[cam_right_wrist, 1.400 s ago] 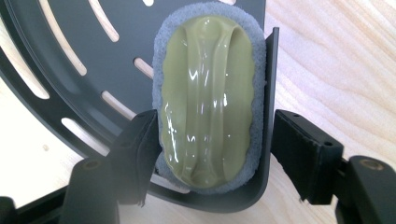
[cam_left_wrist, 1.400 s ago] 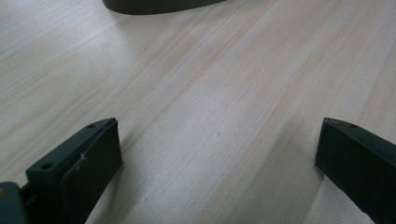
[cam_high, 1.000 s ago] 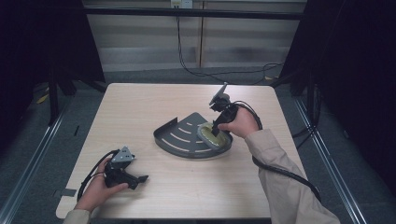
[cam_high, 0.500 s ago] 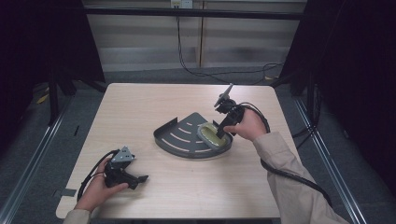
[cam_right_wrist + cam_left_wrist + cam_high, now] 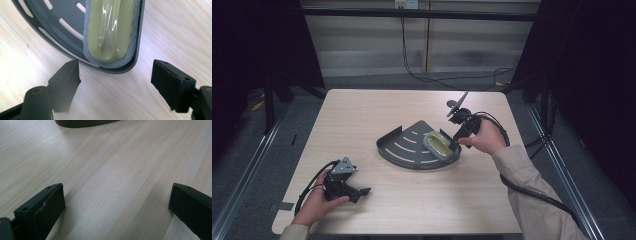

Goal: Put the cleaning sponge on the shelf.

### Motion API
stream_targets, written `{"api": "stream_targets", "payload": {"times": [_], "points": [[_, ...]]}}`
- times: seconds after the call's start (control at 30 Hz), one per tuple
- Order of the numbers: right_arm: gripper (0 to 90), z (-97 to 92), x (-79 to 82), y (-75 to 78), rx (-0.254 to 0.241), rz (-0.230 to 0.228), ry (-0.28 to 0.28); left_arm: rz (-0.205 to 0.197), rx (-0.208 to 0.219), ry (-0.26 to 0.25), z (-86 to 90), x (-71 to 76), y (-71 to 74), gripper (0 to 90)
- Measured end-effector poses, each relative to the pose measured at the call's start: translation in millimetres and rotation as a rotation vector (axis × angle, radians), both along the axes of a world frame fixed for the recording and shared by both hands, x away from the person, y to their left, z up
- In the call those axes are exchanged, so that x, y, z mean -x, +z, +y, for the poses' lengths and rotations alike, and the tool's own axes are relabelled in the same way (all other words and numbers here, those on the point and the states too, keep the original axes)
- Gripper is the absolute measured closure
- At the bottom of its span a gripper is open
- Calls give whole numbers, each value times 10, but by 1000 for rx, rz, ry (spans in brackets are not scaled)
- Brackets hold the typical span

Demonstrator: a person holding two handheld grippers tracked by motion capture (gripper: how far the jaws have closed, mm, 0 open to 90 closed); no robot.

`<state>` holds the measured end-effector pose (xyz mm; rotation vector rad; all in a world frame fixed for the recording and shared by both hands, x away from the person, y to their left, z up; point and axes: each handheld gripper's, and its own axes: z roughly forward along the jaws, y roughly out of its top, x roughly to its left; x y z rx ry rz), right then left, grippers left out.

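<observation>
A dark grey slotted corner tray (image 5: 404, 147) lies mid-table. In its right end rests a yellow-green sponge (image 5: 439, 144) with a grey rim. My right gripper (image 5: 455, 145) sits just off the tray's right edge, pointing at it. In the right gripper view the sponge (image 5: 111, 30) and the tray (image 5: 50, 22) lie just beyond my right gripper (image 5: 116, 80). Its jaws have just been opening, and bare table shows between them. My left gripper (image 5: 363, 192) rests open on the table near the front left corner. In its own view, my left gripper (image 5: 116, 202) has bare wood between wide jaws.
The wooden table (image 5: 362, 115) has free room behind and in front of the tray. Cables (image 5: 492, 122) trail from the right gripper toward the right edge. The tray's curved edge (image 5: 82, 123) shows at the top of the left gripper view.
The right hand has drawn back to the right, off the sponge and tray, with its jaws wider. The sponge stays in the tray. The left hand has not moved.
</observation>
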<state>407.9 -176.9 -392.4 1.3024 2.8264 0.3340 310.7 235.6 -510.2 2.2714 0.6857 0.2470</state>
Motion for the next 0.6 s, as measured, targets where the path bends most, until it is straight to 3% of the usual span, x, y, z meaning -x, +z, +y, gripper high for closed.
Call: {"api": "stream_targets", "payload": {"times": [0.6], "points": [[162,-140,185,12,-25,4,30,3,4,1,-2,1,-2,1]]}}
